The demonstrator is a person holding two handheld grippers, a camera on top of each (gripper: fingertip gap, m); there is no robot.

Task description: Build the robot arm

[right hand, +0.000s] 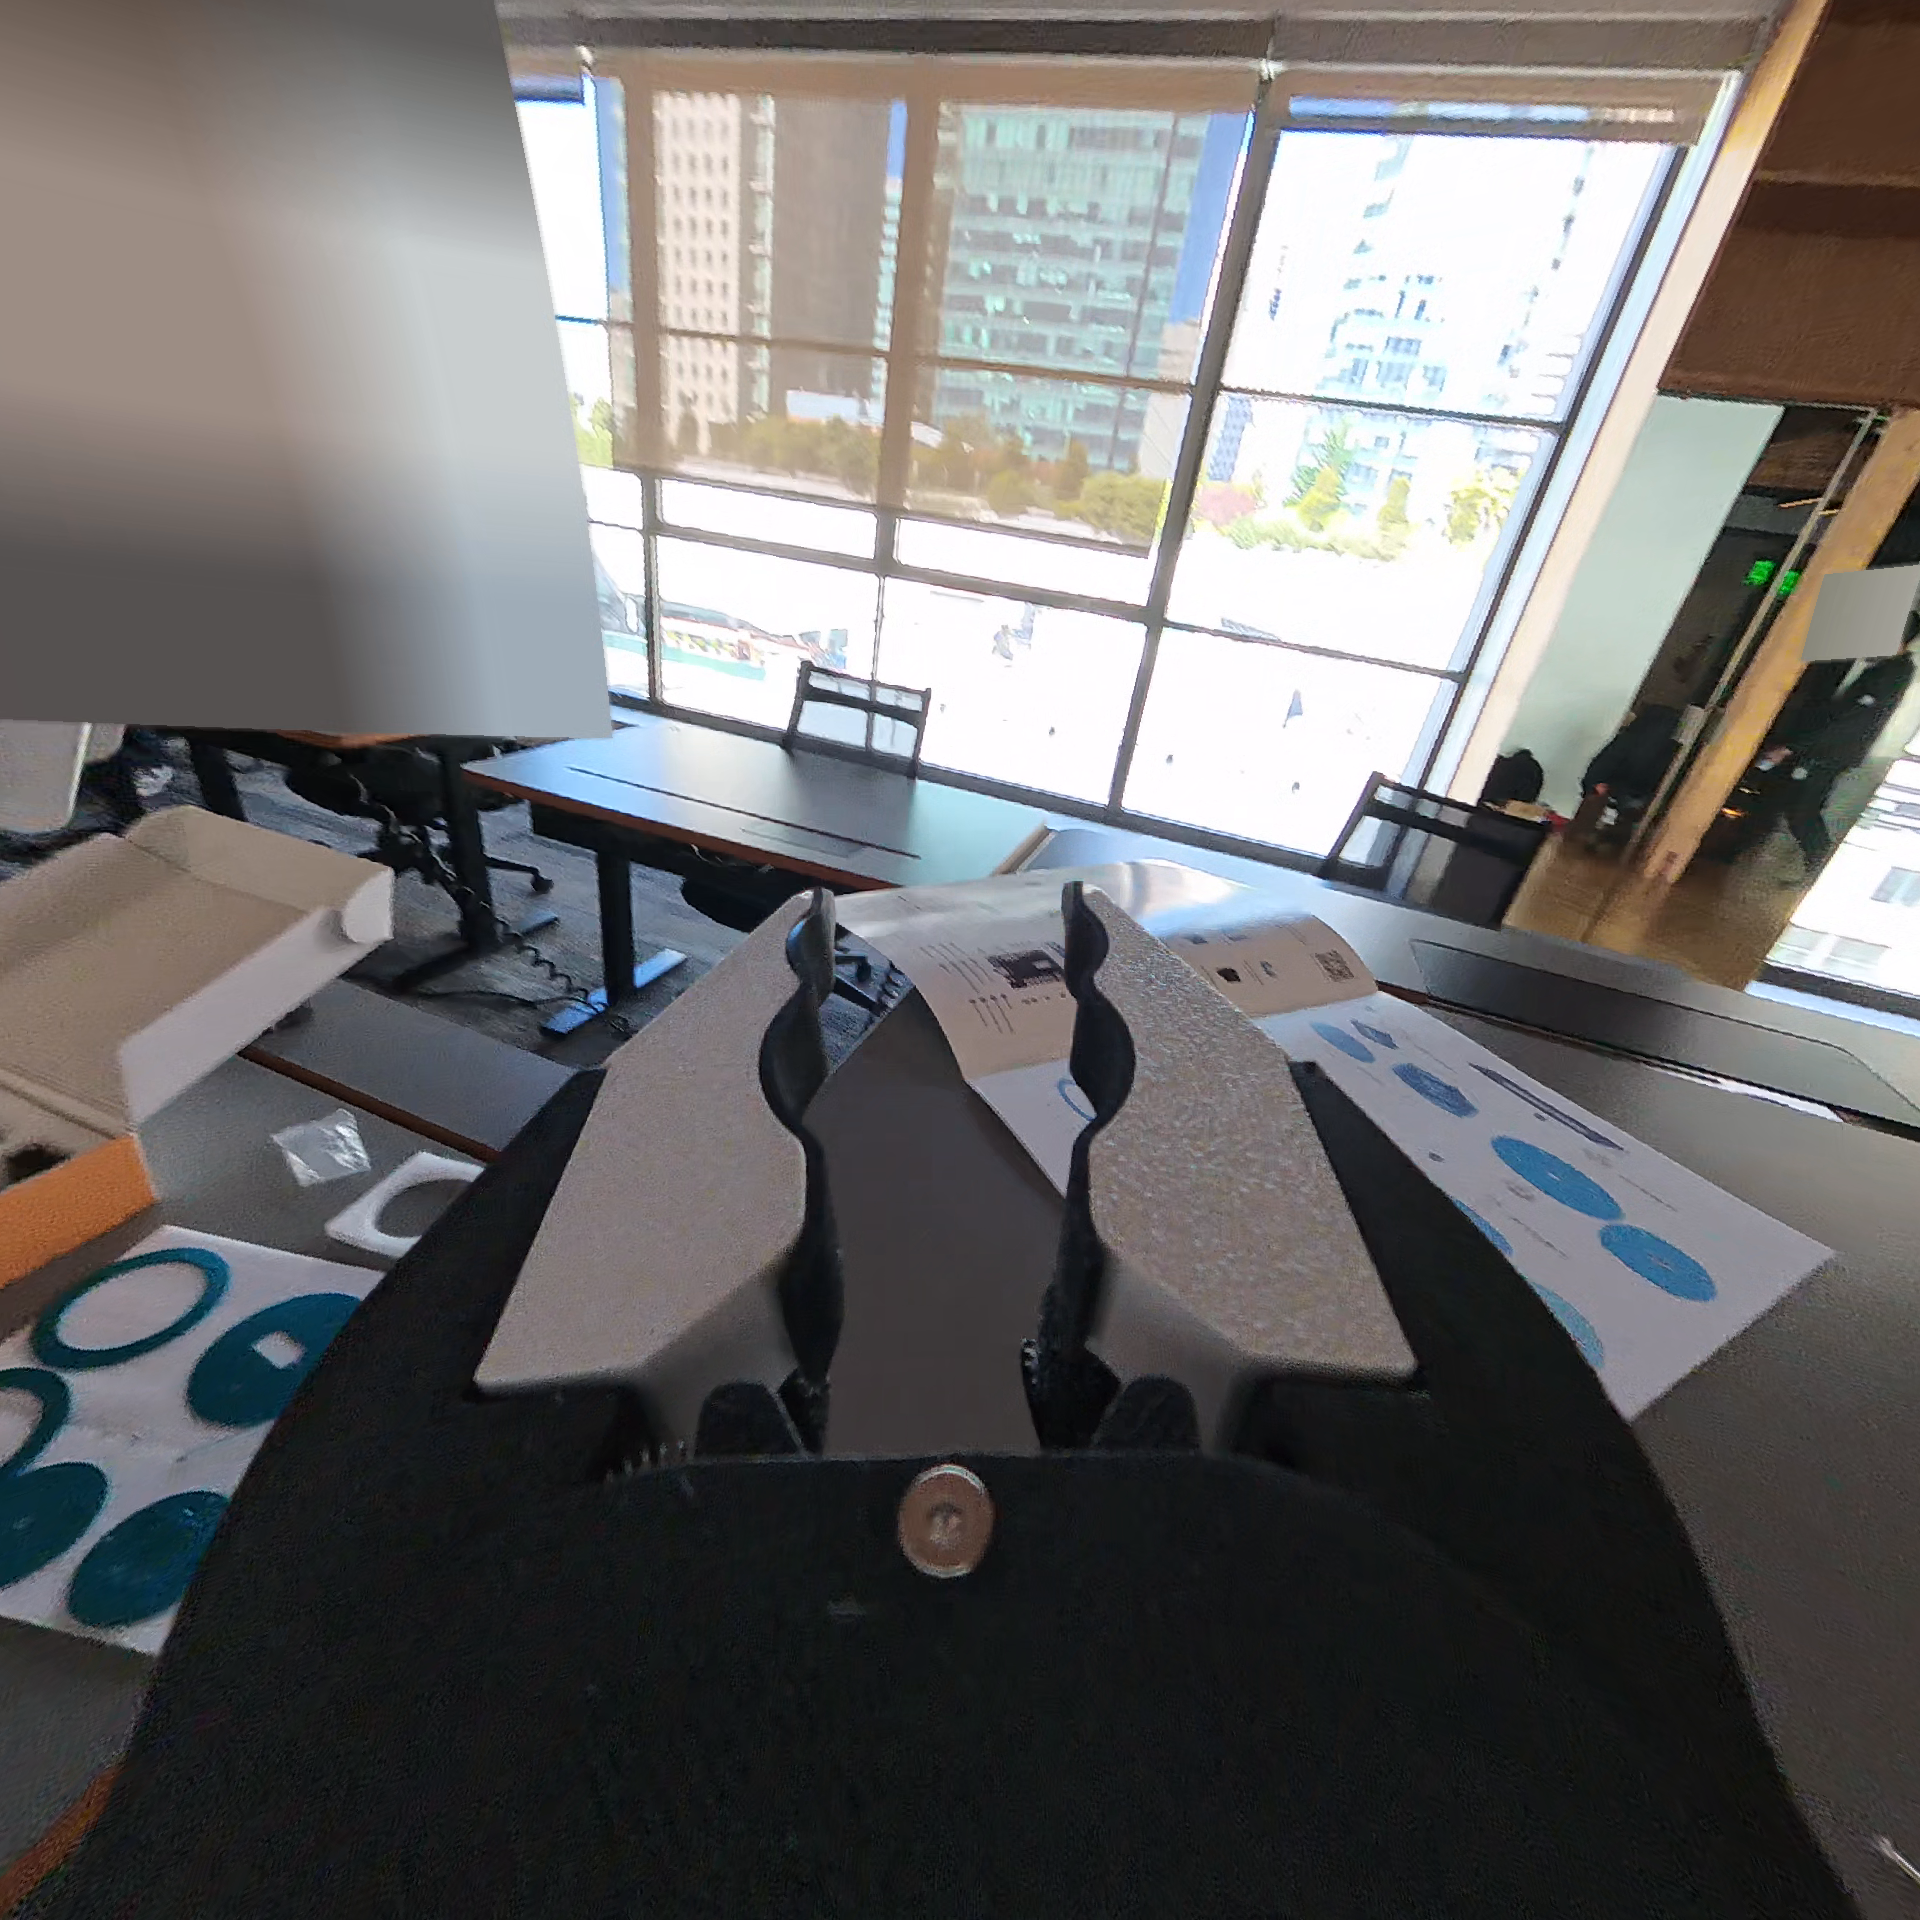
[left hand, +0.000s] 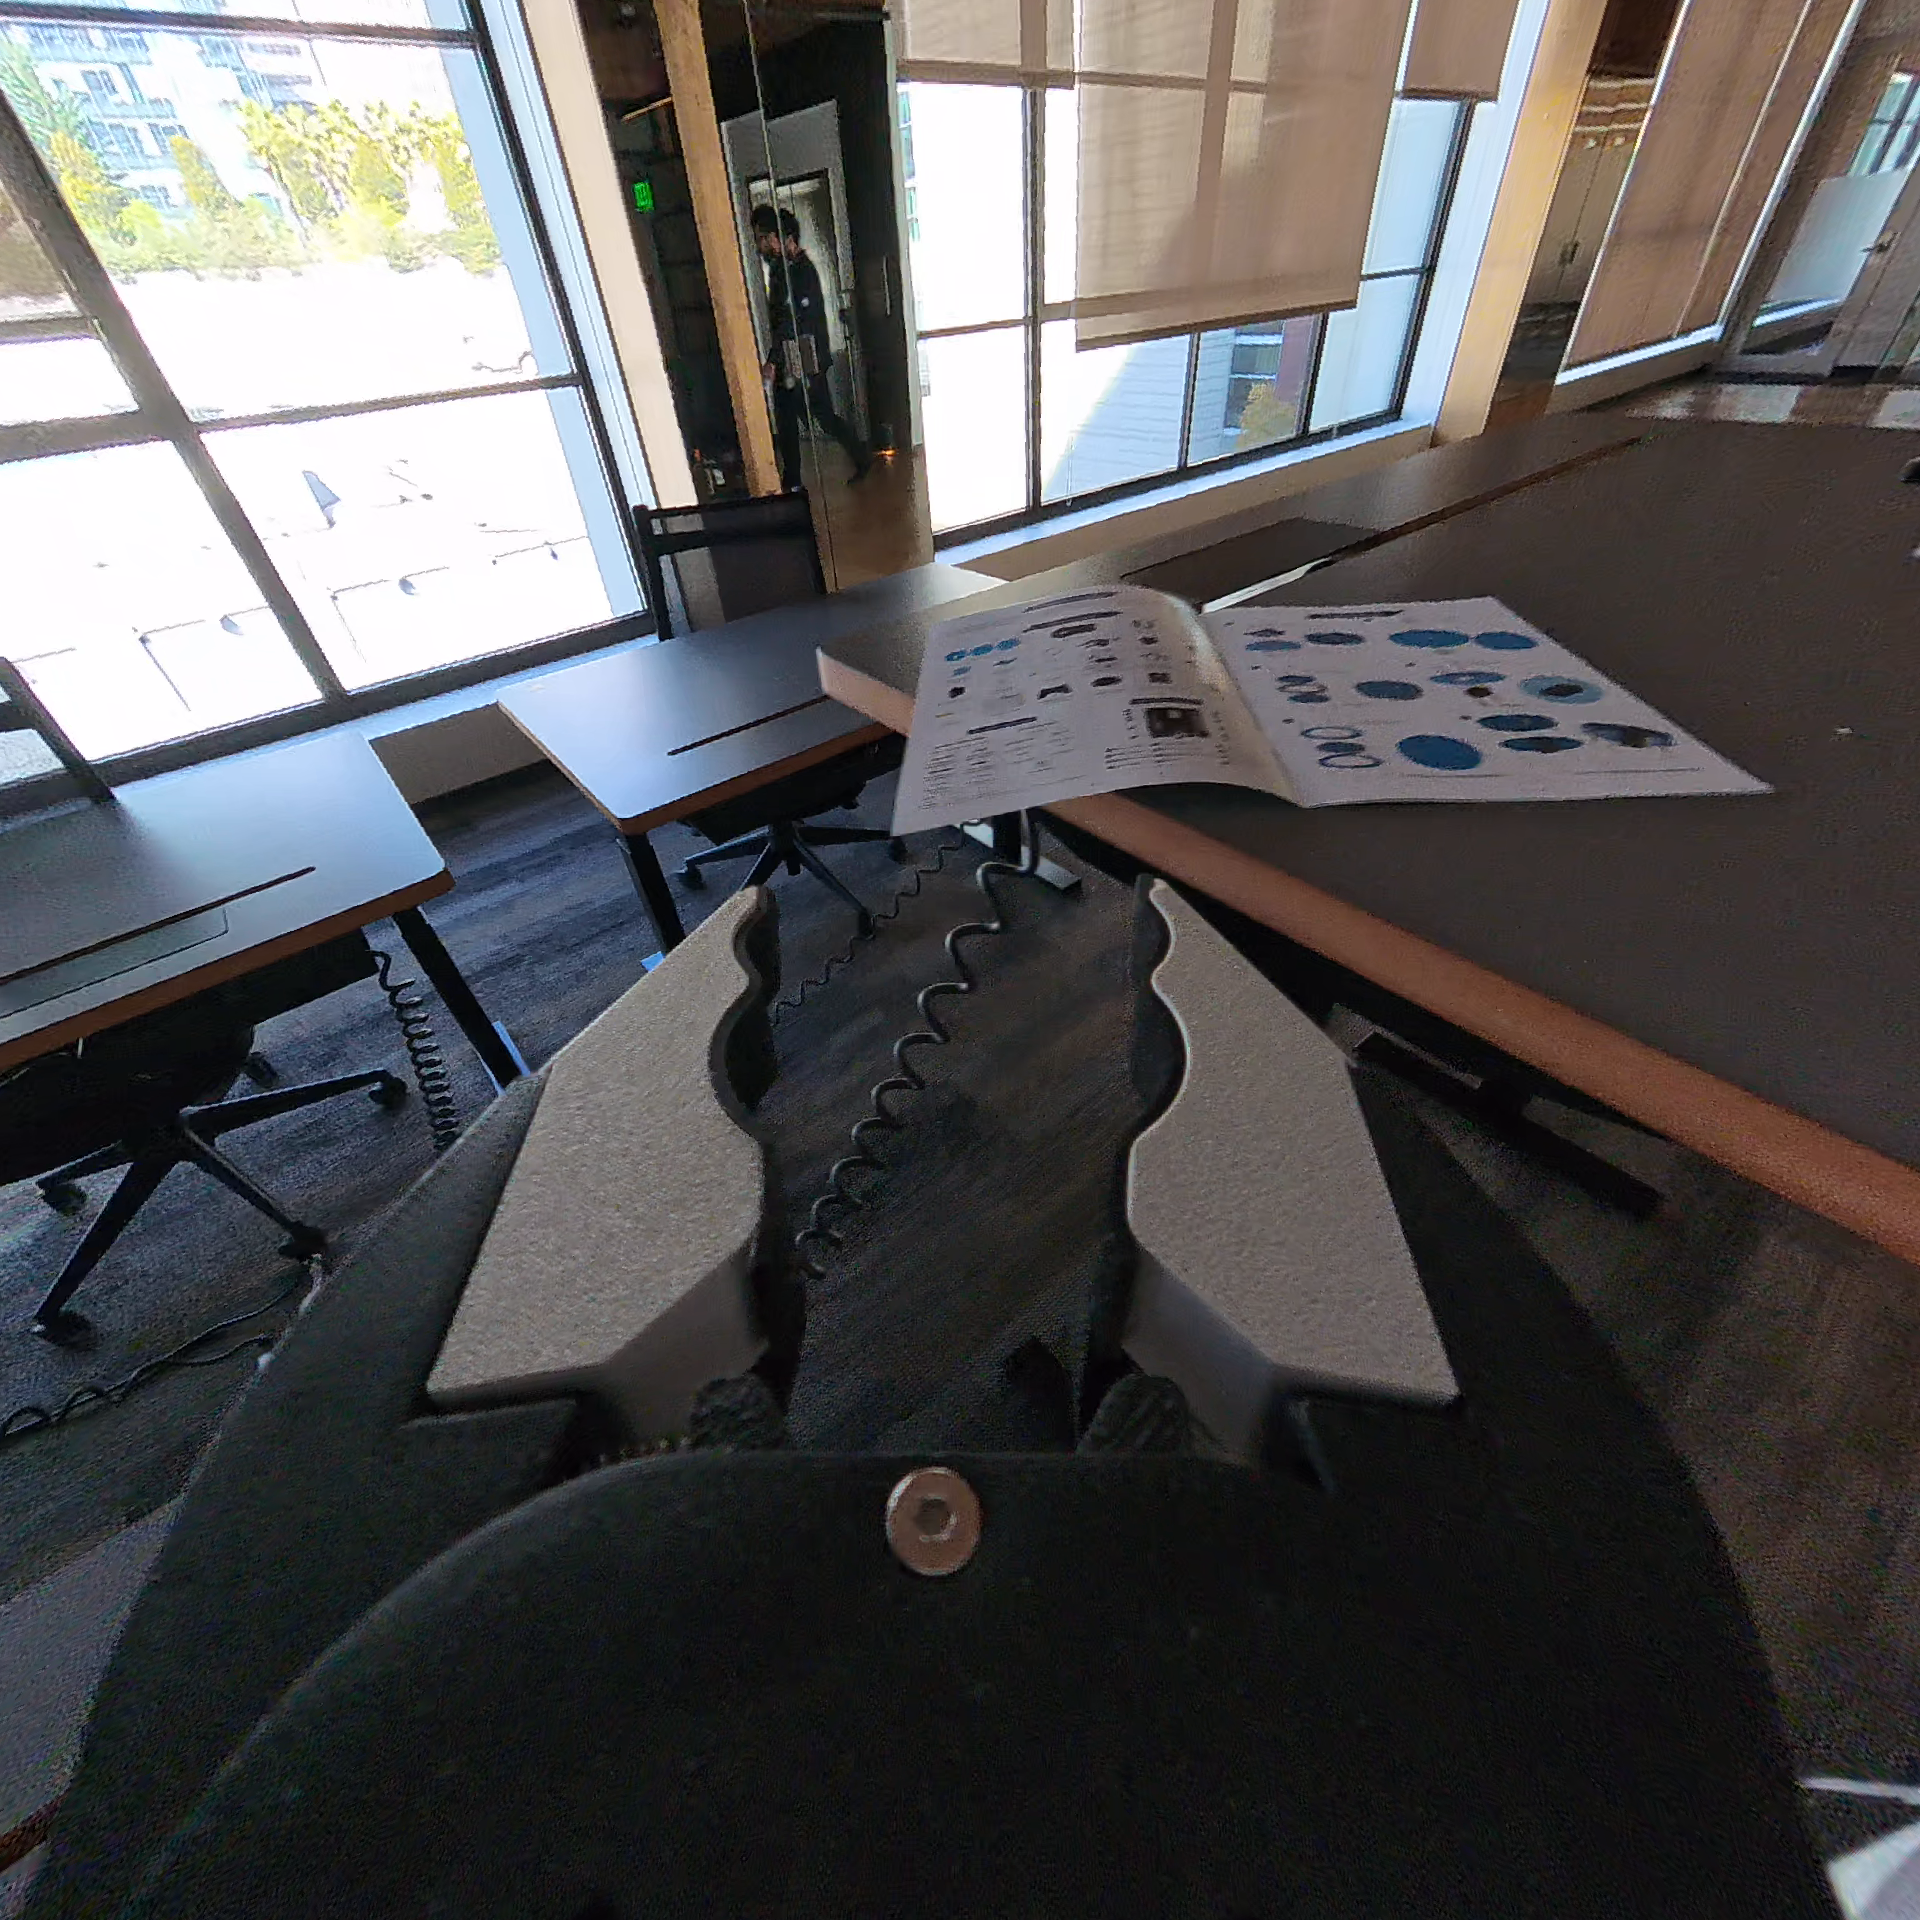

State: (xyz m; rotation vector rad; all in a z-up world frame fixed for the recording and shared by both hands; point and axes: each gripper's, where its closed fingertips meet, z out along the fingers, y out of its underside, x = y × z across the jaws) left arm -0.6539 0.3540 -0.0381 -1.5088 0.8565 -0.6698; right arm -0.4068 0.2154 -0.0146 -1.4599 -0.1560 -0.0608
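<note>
1. nearest the lens in each wrist view is the black claw body with its grey fingers. the left claw is spread wide, holds nothing, and hangs off the bench over the carpet, with a coiled cable on the floor showing between its fingers.
2. the bench, dark-topped with a pale wooden edge, is the largest item. the left claw sits beside and below its edge, apart from it.
3. the open booklet lies on the bench near a corner. its left page overhangs the edge unsupported and curls.
4. the right claw is spread, empty, and held above the bench, with the curled page of the booklet just beyond its tips. contact cannot be confirmed.
5. an open cardboard box sits to the left of the right claw, well apart.
6. a white sheet carrying teal rings and discs lies at the lower left of the right view, near the claw body.
7. a small clear plastic bag and a white foam piece lie between box and sheet.
8. hazard, as a judgement: a push on the overhanging page could slide the booklet off the bench; thin paper may crease or tear if pinched at one corner.
</note>
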